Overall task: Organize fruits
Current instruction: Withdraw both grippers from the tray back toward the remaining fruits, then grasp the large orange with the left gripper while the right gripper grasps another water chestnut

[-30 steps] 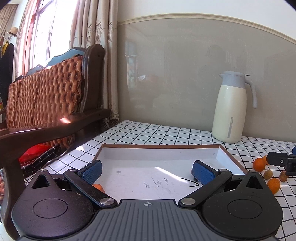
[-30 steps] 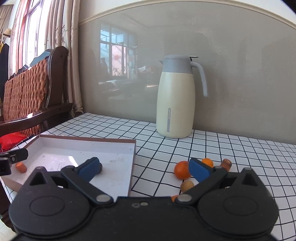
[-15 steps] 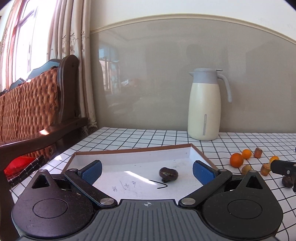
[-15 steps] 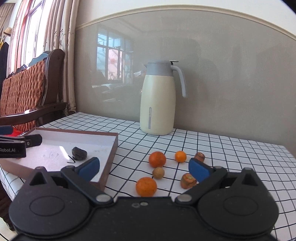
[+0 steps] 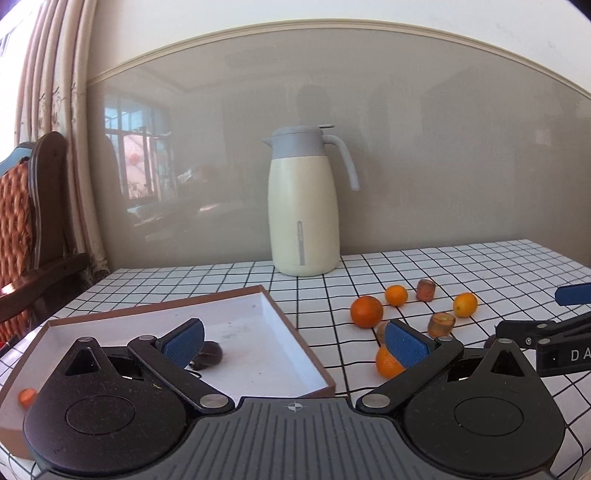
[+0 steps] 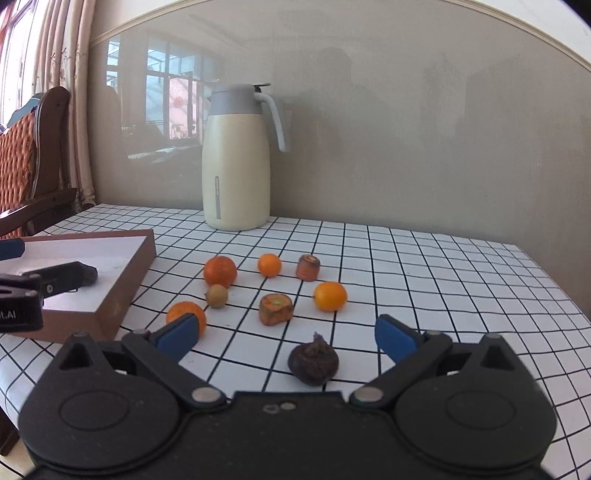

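From where I stand, a cream thermos jug [image 6: 236, 162] with a grey lid and curved handle sits upright at my twelve o'clock, far back on the checked tablecloth [image 6: 424, 266], close to the glossy grey wall panel [image 6: 406, 129]. That panel mirrors a bright window [image 6: 166, 99] at about eleven o'clock. A pale moulding [image 5: 332, 31] runs along the panel's top edge. At nine to ten o'clock hang beige patterned curtains [image 5: 55, 129], and just beside them stands a dark wooden chair [image 5: 40, 206] with an orange woven back, its armrest reaching toward the table edge.
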A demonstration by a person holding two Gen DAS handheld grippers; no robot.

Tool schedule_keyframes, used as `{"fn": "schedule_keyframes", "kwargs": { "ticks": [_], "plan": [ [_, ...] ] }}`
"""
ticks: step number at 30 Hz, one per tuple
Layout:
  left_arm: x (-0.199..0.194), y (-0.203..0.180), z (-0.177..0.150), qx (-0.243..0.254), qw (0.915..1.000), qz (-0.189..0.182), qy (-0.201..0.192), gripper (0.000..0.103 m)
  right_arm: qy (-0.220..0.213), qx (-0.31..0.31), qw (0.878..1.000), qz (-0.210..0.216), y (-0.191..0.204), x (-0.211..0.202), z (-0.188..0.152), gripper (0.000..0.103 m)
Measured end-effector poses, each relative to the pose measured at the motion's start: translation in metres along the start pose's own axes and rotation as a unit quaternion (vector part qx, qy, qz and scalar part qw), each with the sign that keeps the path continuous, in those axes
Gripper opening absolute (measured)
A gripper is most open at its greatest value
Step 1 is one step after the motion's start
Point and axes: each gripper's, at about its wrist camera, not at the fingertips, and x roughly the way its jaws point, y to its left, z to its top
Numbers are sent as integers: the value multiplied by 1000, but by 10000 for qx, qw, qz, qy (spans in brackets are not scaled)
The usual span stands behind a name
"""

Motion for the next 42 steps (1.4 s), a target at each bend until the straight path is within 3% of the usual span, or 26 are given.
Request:
{"fn": "schedule_keyframes", "kwargs": {
  "ticks": [3, 7, 14, 16, 18, 22, 27, 33, 42],
  "plan": [
    [7, -17, -3, 120, 9999, -101, 37, 103, 70, -36, 10000, -37, -7, 5, -5, 92],
    [14, -35, -8, 298, 9993, -201, 46, 103, 307, -14, 9995, -11, -14, 15, -13, 79],
    [28, -55, -5, 319, 9985, -428, 142, 103, 432, -3, 9991, -24, -23, 28, -20, 78],
    [34, -63, -4, 369, 9980, -474, 177, 102, 526, 11, 9986, -18, -26, 33, -23, 73],
    [40, -66, -4, 350, 9973, -579, 300, 85, 581, -6, 9983, -49, -28, 38, -28, 73],
    [53, -72, -6, 326, 9962, -611, 537, 82, 526, 16, 9986, -14, -31, 41, -28, 72],
    [70, -76, -11, 162, 9939, -677, 860, 70, 558, 133, 9983, 85, -34, 49, -25, 64],
    [83, -81, -14, 157, 9924, -581, 1077, 69, 622, 189, 9977, 164, -36, 54, -22, 59],
    [87, -83, -13, 207, 9922, -487, 1133, 66, 742, 230, 9966, 257, -34, 62, -18, 41]
  ]
}}
